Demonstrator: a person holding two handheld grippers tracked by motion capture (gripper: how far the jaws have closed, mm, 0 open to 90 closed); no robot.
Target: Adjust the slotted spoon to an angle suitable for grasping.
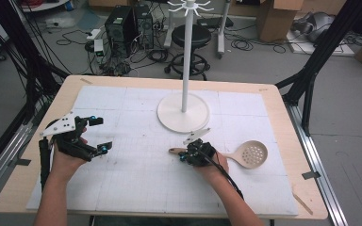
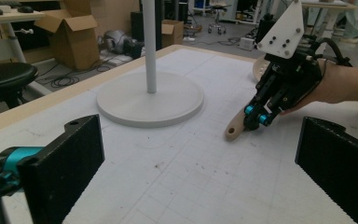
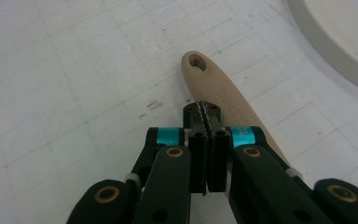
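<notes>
You have one slotted spoon [image 1: 245, 154] on the mat, at about four o'clock from the stand. You have one white rack stand [image 1: 184, 110], at twelve o'clock on the table. You hold two grippers, one in each hand. One white mat [image 1: 122, 174] covers the table.

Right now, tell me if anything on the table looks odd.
The right tool is shut with nothing between its jaws, tips over the spoon handle rather than around it. Nothing looks spilled or damaged.
</notes>
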